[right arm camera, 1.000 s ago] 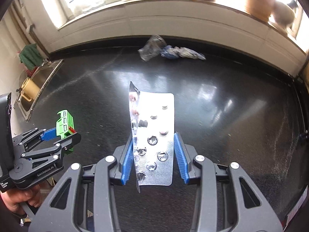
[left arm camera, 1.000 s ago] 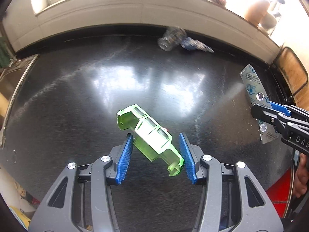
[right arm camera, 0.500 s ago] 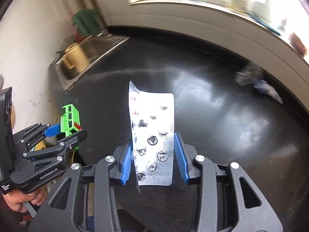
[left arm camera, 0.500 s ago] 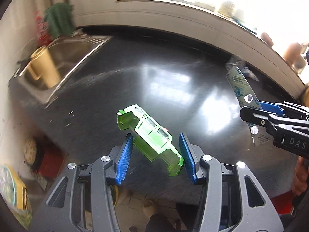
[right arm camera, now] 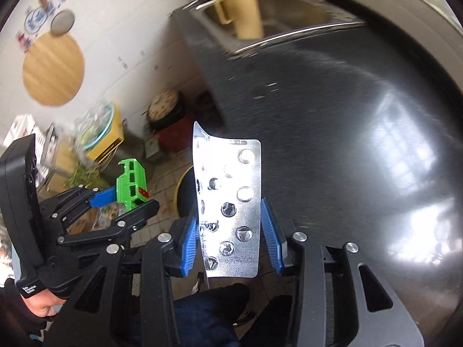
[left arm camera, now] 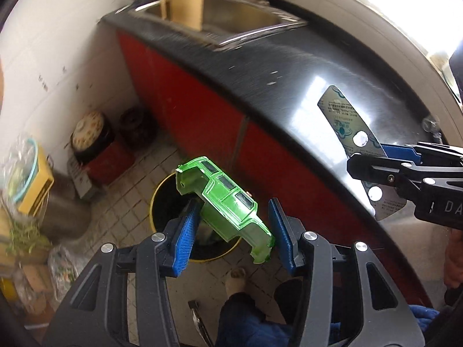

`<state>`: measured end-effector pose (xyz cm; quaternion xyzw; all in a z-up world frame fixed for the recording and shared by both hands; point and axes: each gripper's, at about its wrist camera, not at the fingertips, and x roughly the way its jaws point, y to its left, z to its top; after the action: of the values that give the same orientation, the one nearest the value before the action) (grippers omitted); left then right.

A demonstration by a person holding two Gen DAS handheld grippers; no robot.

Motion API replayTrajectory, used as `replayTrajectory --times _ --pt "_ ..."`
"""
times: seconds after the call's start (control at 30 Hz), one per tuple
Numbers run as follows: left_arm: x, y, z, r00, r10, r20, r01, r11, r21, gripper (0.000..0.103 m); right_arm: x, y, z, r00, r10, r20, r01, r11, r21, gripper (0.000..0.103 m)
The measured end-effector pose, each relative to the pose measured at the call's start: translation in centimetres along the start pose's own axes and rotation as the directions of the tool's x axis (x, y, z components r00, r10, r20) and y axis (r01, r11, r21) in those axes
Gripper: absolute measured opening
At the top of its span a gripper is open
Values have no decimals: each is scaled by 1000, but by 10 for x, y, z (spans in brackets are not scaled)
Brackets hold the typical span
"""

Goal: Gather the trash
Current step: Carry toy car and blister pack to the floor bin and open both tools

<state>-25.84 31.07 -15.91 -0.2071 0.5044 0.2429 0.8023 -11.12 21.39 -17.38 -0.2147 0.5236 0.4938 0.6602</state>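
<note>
A person's left gripper clamps a green toy car body between its blue pads, jaws about half apart, the shell lying slantwise across the gap with its nose past the left pad and its tail low against the right one. Directly beyond the fingers, down on the tiled floor, stands a yellow-rimmed bin with a dark liner (part of its mouth is hidden behind the toy). To the right of it runs the black countertop over red cabinet fronts, with a steel sink and a tan jug at the far end. Further right, the right gripper pinches a used silver blister pack upright between narrowly parted pads, the foil's lower half between the fingers and its upper half rising well beyond the tips. From the right wrist view the same bin shows just left of the pack, past the left fingertip, and a bare hand grips the left tool's handle at the frame's lower left.
</note>
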Motion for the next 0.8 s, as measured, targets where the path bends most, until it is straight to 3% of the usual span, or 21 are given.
replayTrajectory --times 0.3,0.8 --pt "30 62 -19 1000 -23 -17 21 996 -92 48 67 51 21 993 50 -104 -56 997 -60 41" --pt "58 72 -23 999 -37 -34 33 993 -115 49 99 68 39 989 29 -143 -42 995 -92 42"
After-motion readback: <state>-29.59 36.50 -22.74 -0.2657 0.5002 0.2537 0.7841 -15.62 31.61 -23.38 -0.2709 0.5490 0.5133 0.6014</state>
